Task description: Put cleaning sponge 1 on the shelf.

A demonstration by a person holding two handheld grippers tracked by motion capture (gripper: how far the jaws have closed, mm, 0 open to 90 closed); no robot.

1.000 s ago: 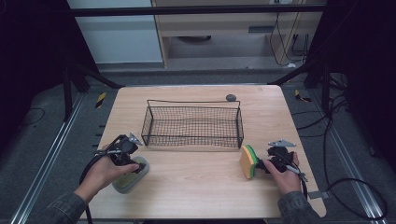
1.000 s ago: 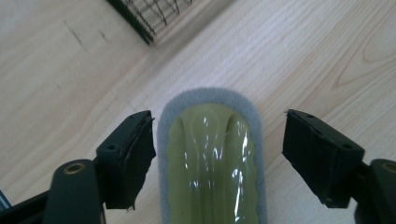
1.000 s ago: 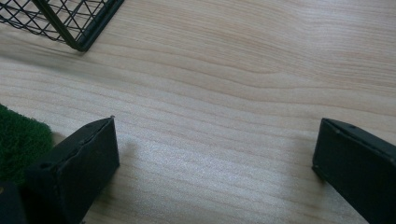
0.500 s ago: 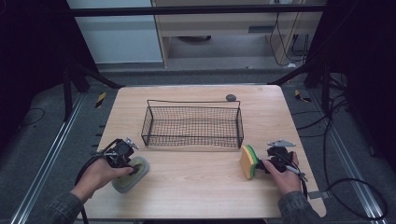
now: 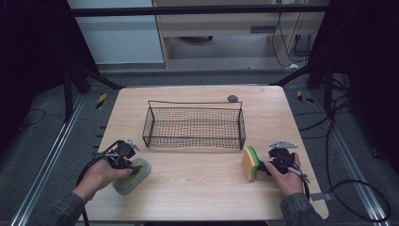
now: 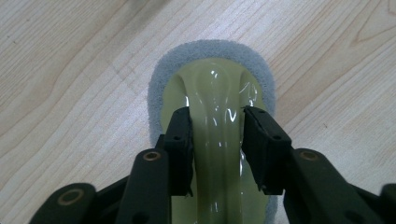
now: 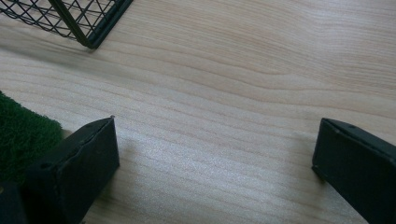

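Observation:
A grey scrub pad [image 5: 134, 176] with a glossy pale-green handle [image 6: 217, 93] lies flat on the wooden table at the front left. My left gripper [image 5: 131, 165] reaches down onto it. Its jaws have just been closing, and both pads [image 6: 180, 130] now press the handle's ridge from either side [image 6: 217, 116]. At the front right a yellow sponge with a green scouring face [image 5: 250, 163] stands on edge. My right gripper [image 5: 264, 165] is open beside it, with bare table between its fingers [image 7: 217, 122]. The green face [image 7: 23, 135] sits just outside one jaw.
A black wire basket [image 5: 195, 140] stands in the middle of the table, and its corner [image 7: 88, 28] is ahead of the right gripper. A small dark round object [image 5: 232, 98] lies behind the basket. Cables trail off the table's front corners.
My left gripper has shifted slightly down and right onto the scrub pad, and its jaws have closed onto the handle. The right hand and the sponge have stayed put.

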